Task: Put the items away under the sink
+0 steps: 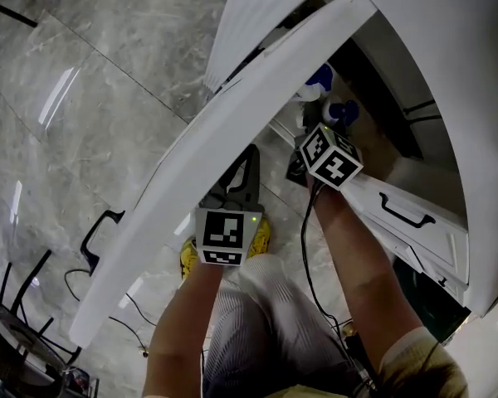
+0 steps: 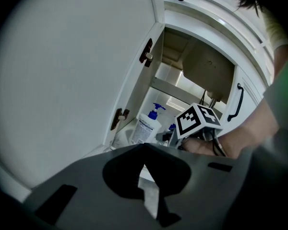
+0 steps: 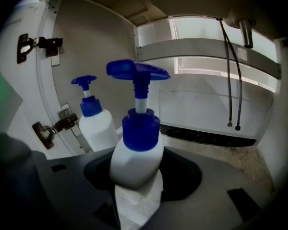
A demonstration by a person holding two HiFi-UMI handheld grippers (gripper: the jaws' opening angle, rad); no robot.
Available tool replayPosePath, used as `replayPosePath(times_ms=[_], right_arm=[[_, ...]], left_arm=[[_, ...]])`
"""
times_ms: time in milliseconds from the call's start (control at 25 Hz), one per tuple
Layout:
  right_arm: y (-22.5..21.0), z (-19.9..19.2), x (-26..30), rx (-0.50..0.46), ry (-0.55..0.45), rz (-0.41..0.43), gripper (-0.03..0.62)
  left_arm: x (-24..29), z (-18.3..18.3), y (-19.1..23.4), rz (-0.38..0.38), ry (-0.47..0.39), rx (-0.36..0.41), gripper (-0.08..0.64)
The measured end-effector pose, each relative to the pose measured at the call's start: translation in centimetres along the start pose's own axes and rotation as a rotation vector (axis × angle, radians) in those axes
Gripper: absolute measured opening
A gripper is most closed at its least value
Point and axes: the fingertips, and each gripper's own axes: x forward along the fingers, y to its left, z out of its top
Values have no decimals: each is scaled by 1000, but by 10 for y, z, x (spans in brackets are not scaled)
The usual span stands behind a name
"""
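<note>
The right claw (image 3: 134, 186) grips a white pump bottle (image 3: 136, 152) inside the cabinet (image 3: 206, 104), beside a second bottle (image 3: 97, 128). The left claw (image 2: 144, 169) is closed, empty.

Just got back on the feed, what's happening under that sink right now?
A person is reaching into the open cabinet under the sink. The right claw grips a white pump bottle with a blue top, just inside the cabinet; whether it rests on the cabinet floor can't be told. A second pump bottle stands behind it near the door hinges. The left claw is shut and empty, outside beside the open door.
</note>
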Motion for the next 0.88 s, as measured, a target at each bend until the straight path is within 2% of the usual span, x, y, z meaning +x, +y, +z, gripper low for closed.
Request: replayPosePath(times_ms=[240, 640, 880], right_arm=[[-2, -4, 6, 16, -20, -22, 227], [-4, -10, 9, -16, -69, -52, 227], [-1, -14, 8, -27, -35, -61, 227]], left_arm=[[3, -4, -3, -12, -1, 2, 26], [7, -6, 3, -4, -14, -22, 28], [8, -6, 0, -25, -8, -40, 28]])
